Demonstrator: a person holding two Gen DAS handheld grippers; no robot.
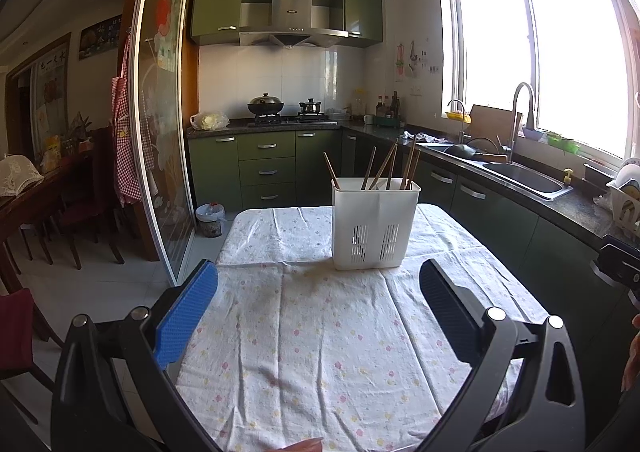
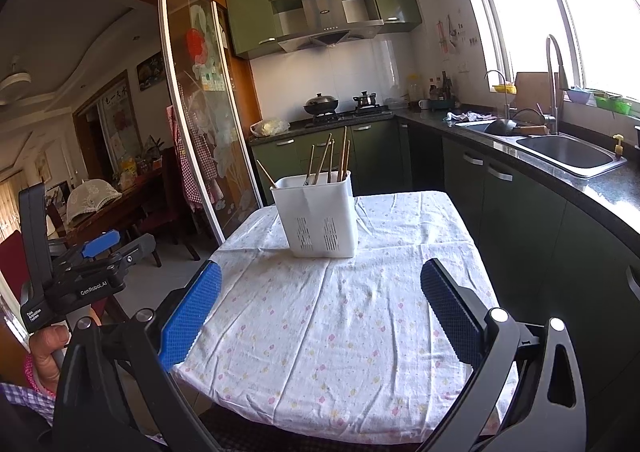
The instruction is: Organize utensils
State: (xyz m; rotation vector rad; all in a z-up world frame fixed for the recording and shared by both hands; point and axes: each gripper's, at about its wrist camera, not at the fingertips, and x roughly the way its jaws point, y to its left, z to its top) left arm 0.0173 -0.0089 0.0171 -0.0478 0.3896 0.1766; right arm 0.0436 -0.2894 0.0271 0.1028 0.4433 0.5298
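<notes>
A white plastic utensil holder (image 1: 374,224) (image 2: 316,216) stands upright near the far end of a small table with a floral cloth (image 1: 320,332) (image 2: 340,312). Several wooden chopsticks (image 1: 390,166) (image 2: 332,160) stick up out of it. My left gripper (image 1: 318,284) hovers open over the near half of the table, nothing between its blue pads. My right gripper (image 2: 320,286) is open too, empty, well short of the holder. The left gripper's body (image 2: 80,272), held by a hand, also shows at the left edge of the right wrist view.
Green cabinets and a dark counter with a steel sink (image 1: 524,176) (image 2: 568,154) and tall faucet run along the right. A stove with a wok (image 1: 265,106) stands at the back. A glass sliding door (image 1: 160,124) and dining chairs (image 1: 80,220) are on the left.
</notes>
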